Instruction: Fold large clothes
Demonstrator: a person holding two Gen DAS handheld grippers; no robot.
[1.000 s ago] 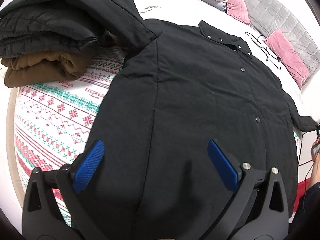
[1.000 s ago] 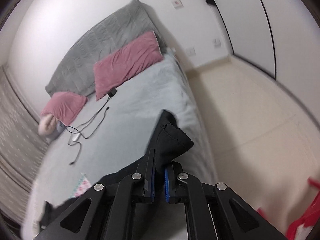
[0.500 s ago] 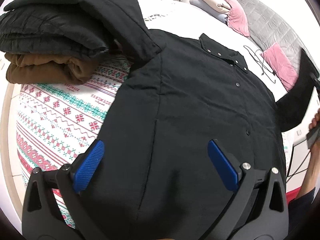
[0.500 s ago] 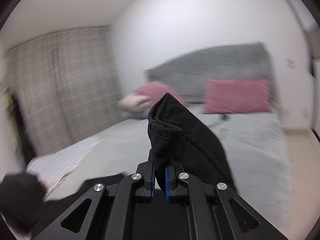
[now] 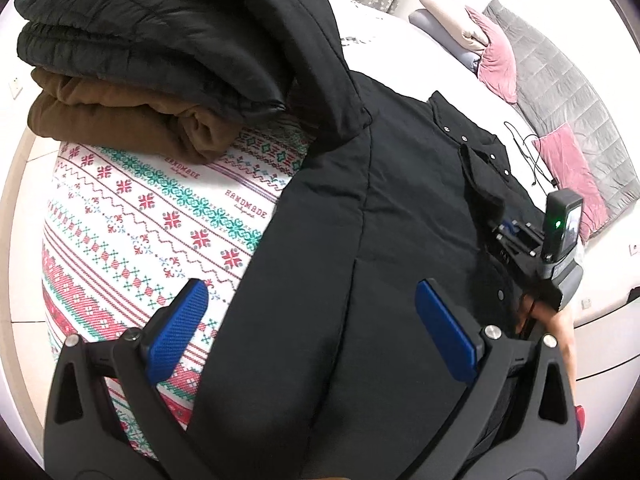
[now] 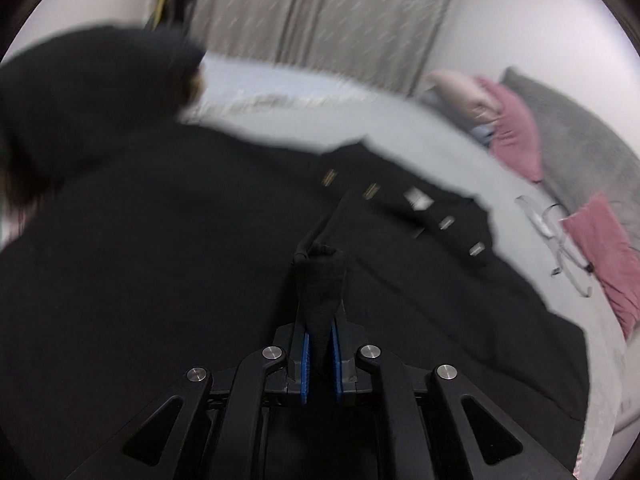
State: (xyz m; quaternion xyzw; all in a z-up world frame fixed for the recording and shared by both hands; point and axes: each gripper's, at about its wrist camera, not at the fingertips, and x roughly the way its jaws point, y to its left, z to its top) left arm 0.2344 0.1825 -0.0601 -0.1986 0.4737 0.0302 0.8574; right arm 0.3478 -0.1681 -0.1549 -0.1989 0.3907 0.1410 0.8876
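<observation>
A large black jacket (image 5: 360, 248) with snap buttons lies spread on the bed; it also fills the right wrist view (image 6: 160, 260). My left gripper (image 5: 316, 332) is open and empty, hovering over the jacket's near hem. My right gripper (image 6: 319, 344) is shut on the black sleeve cuff (image 6: 322, 284) and holds it over the jacket's front, near the button line. The right gripper also shows in the left wrist view (image 5: 520, 240) at the right, over the jacket. The right wrist view is motion-blurred.
A stack of folded clothes, black on brown (image 5: 152, 64), sits at the left on a patterned red, green and white cloth (image 5: 140, 208). Pink pillows (image 5: 572, 160), a grey headboard (image 5: 560, 80) and a black cable (image 5: 528, 152) are at the far right of the bed.
My right gripper has swung the sleeve from the bed's right edge up and leftward over the jacket's front. My left gripper stayed open over the hem, shifting slightly.
</observation>
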